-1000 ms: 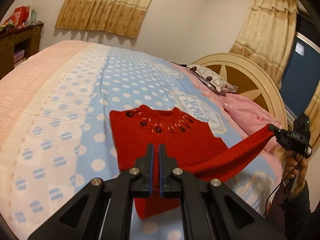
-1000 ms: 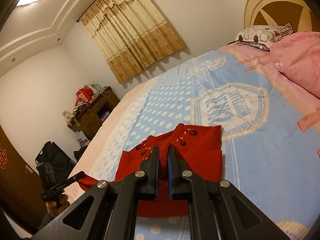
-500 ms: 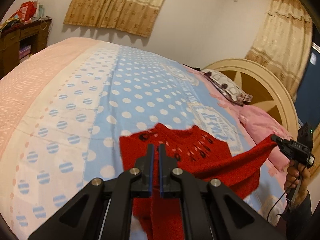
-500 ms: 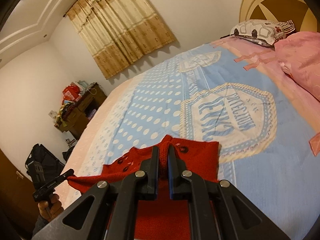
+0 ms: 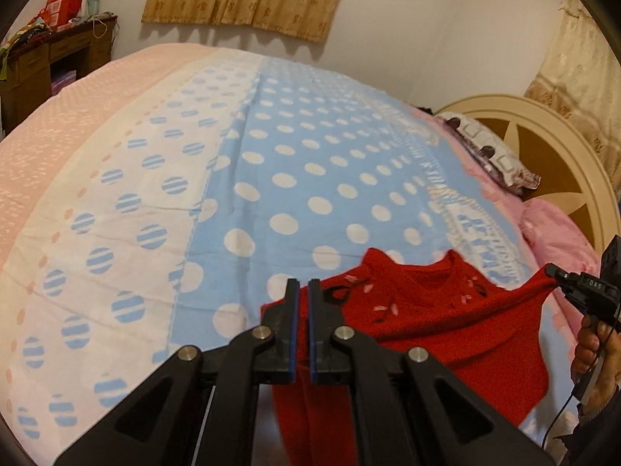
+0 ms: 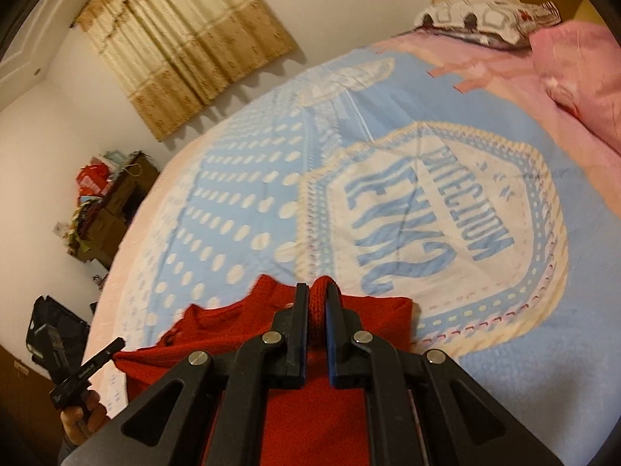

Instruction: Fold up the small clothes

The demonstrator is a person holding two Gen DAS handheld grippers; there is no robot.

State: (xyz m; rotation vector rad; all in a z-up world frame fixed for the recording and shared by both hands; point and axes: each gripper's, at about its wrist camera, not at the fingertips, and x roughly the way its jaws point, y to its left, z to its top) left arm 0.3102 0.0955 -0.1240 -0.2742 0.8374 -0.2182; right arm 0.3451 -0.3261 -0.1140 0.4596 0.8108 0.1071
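Here, red knit sweater (image 5: 446, 322), both grippers (image 6: 318, 303) clamped

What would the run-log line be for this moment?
phase: lift-to-fold | left gripper: shut on red sweater | right gripper: shut on red sweater | sweater: stretched between grippers above blue dotted bedspread

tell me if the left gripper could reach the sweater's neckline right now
Probably not as things stand: the left gripper is shut on the red sweater, so it would have to let go first, though nothing covers the neckline.
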